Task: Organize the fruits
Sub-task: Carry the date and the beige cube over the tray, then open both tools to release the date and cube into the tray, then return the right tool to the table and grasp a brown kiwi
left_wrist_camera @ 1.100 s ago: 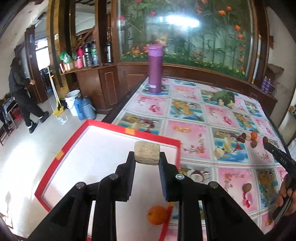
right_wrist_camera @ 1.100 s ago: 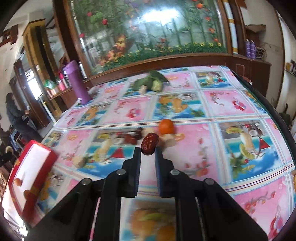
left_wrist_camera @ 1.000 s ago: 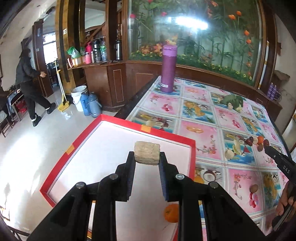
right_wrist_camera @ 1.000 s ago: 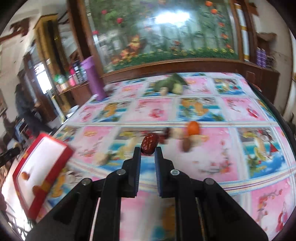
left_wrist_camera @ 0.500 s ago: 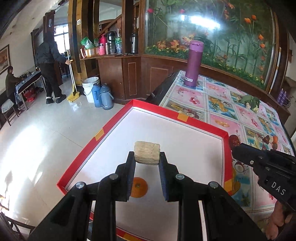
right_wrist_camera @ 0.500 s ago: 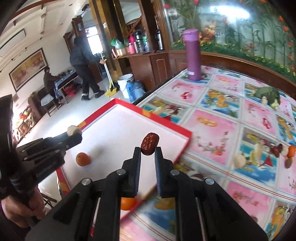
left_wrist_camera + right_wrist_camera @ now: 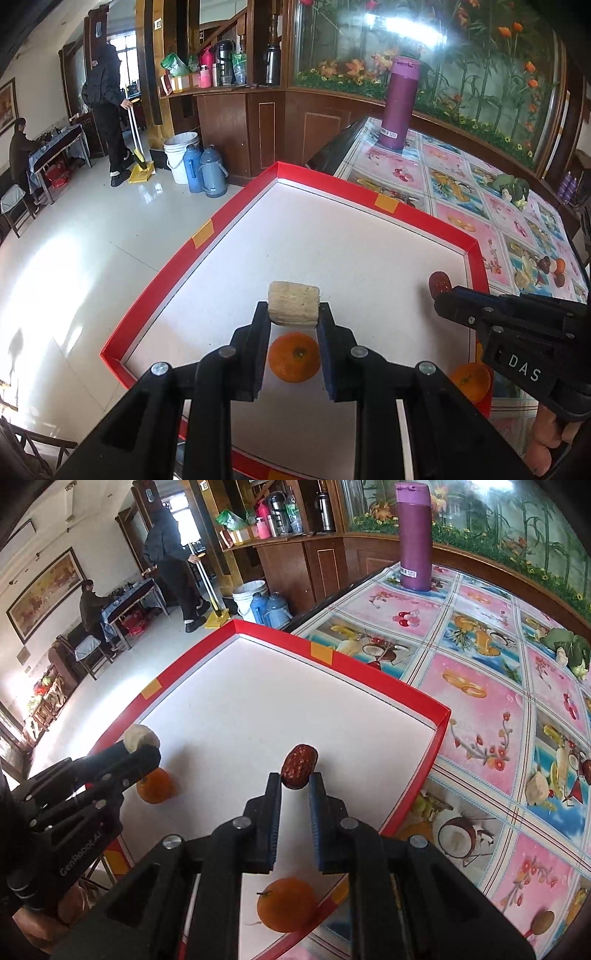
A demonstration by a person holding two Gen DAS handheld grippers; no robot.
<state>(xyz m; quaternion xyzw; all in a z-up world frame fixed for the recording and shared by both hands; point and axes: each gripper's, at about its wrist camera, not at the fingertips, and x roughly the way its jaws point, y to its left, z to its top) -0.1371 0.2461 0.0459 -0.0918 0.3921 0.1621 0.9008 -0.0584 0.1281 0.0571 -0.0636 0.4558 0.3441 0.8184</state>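
My left gripper (image 7: 293, 314) is shut on a pale beige cut fruit chunk (image 7: 293, 302) and holds it above the red-rimmed white tray (image 7: 236, 218), over an orange (image 7: 294, 357). My right gripper (image 7: 295, 779) is shut on a dark red date (image 7: 298, 765), also above the tray (image 7: 369, 681). It shows at the right of the left wrist view (image 7: 441, 291) with the date (image 7: 439, 282). The left gripper (image 7: 142, 749) and its chunk (image 7: 138, 737) show at the left of the right wrist view. Two oranges (image 7: 154, 785) (image 7: 287, 904) lie in the tray.
The tray overhangs the table's left edge above a tiled floor (image 7: 74, 258). A purple flask (image 7: 399, 103) stands at the far corner of the fruit-print tablecloth (image 7: 498, 664). A cluster of loose fruits (image 7: 552, 267) and a green vegetable (image 7: 511, 186) lie on the table. People stand far left.
Both grippers have moved left from over the tablecloth to over the tray, each carrying its fruit. The tray now fills both views and the two grippers sit side by side.
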